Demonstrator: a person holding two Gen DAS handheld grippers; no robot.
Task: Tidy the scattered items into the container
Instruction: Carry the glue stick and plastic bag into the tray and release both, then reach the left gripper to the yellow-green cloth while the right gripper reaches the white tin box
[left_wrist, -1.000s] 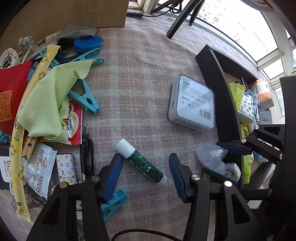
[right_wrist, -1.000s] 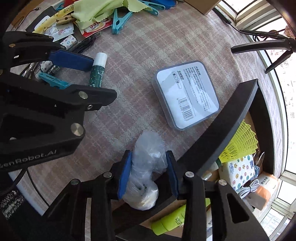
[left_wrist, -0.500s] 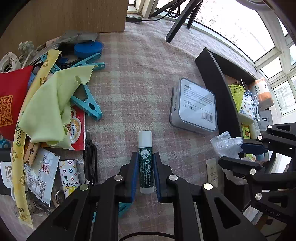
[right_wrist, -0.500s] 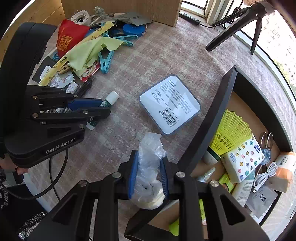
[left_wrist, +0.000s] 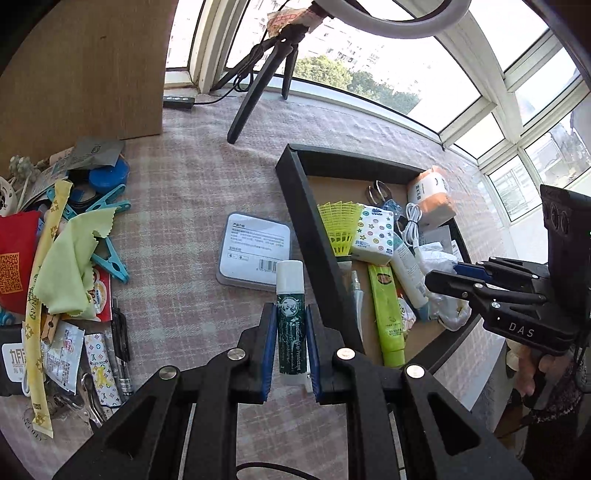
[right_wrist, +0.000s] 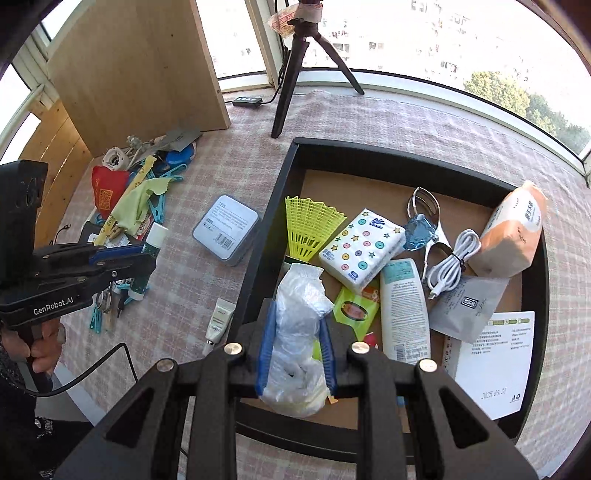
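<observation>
Green lip-balm stick (left_wrist: 290, 317), white cap fwd, is clamped between the blue pads of my left gripper (left_wrist: 290, 345) above the checked cloth (left_wrist: 192, 206), just beside the black tray's (left_wrist: 314, 236) near wall. My right gripper (right_wrist: 296, 354) is closed on a crumpled clear plastic bag (right_wrist: 297, 332) — held over the tray interior, w/ tissue pack (right_wrist: 360, 253), yellow shuttlecock (right_wrist: 308, 225) and white cable (right_wrist: 452, 258) inside. Grey tin (right_wrist: 226, 229) lies on the cloth outside; loose clutter pile (left_wrist: 55, 258) well apart at left.
</observation>
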